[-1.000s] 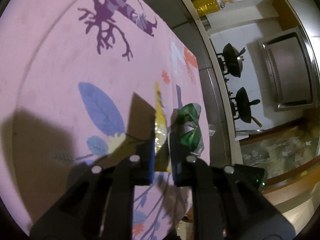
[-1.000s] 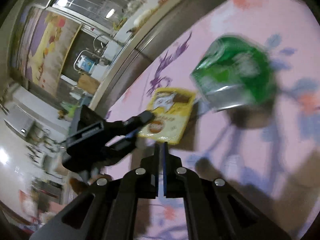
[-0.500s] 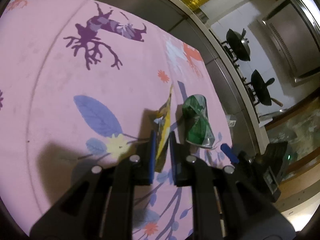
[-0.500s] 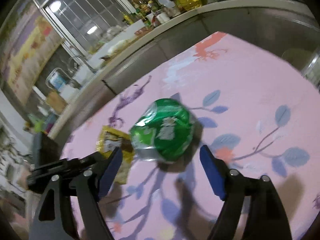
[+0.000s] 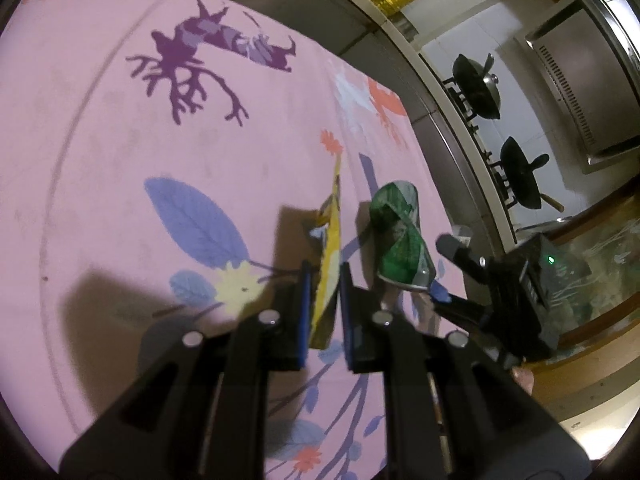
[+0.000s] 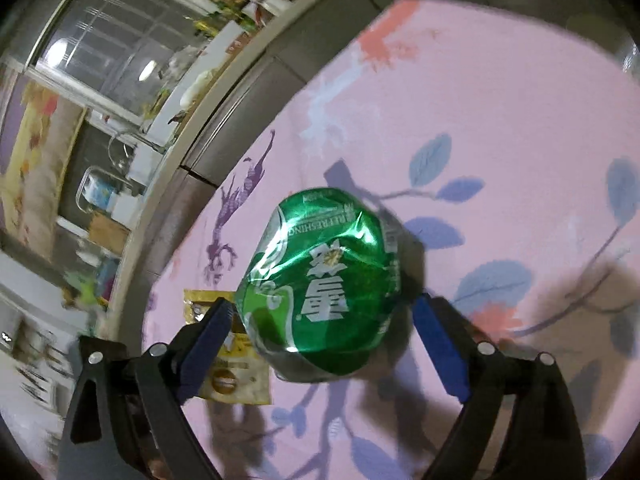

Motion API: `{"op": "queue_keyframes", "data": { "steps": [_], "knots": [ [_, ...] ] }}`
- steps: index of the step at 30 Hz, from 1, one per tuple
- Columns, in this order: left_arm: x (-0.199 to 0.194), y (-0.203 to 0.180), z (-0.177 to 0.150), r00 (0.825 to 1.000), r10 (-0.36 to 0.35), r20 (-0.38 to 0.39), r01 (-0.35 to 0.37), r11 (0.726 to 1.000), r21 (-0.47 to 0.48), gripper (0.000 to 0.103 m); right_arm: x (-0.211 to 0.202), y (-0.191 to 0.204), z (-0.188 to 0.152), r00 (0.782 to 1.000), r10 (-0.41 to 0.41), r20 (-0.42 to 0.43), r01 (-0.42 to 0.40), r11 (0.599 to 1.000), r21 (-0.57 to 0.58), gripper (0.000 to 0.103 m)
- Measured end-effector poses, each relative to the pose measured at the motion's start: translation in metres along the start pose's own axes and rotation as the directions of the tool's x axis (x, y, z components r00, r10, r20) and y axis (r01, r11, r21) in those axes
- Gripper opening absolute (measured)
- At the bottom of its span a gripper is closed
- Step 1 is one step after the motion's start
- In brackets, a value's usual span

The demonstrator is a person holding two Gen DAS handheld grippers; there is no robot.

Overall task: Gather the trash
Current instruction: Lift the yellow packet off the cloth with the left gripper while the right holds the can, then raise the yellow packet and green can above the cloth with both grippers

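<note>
A crushed green can [image 6: 324,300] lies on the pink flowered tablecloth [image 6: 500,112]. My right gripper [image 6: 320,356] is open, with a blue-padded finger on each side of the can. The can also shows in the left wrist view [image 5: 400,240], with the right gripper [image 5: 444,276] beside it. My left gripper [image 5: 324,296] is shut on a yellow snack wrapper [image 5: 330,256], held edge-on just above the cloth. The wrapper shows in the right wrist view [image 6: 236,376] behind the left finger.
The tablecloth [image 5: 120,160] ends at a grey counter edge [image 5: 452,128]. Two black woks [image 5: 480,88] sit on a stove beyond it. Bottles and clutter [image 6: 240,4] line a far shelf under a window.
My right gripper has opened from shut and moved in around the green can. My left gripper has kept its hold on the yellow wrapper and pulled back slightly.
</note>
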State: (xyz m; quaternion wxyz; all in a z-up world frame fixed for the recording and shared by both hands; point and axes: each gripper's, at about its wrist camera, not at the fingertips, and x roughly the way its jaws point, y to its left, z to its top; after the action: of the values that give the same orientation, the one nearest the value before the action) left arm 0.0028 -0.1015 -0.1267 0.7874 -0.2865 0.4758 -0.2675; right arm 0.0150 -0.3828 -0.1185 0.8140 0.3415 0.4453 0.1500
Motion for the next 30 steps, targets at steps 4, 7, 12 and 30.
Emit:
{"op": "queue_keyframes", "data": {
  "steps": [4, 7, 12, 30],
  "knots": [
    [0.008, 0.000, 0.000, 1.000, -0.006, -0.023, 0.006, 1.000, -0.012, 0.012, 0.004, -0.008, 0.008, 0.998, 0.060, -0.002, -0.060, 0.997, 0.058, 0.089],
    [0.014, 0.000, 0.000, 0.999, -0.002, -0.032, 0.002, 1.000, -0.018, 0.012, 0.004, -0.007, 0.010, 0.997, 0.081, -0.013, -0.080, 0.994, 0.070, 0.089],
    [0.015, -0.001, 0.001, 1.000, 0.004, -0.026, -0.004, 1.000, -0.002, 0.010, 0.015, -0.005, 0.012, 0.986, 0.147, -0.079, -0.141, 0.987, 0.082, 0.070],
    [-0.001, -0.044, 0.018, 1.000, 0.021, 0.009, -0.022, 0.996, 0.084, 0.008, -0.027, -0.030, 0.016, 0.965, 0.261, -0.007, -0.258, 0.955, 0.145, 0.033]
  ]
}}
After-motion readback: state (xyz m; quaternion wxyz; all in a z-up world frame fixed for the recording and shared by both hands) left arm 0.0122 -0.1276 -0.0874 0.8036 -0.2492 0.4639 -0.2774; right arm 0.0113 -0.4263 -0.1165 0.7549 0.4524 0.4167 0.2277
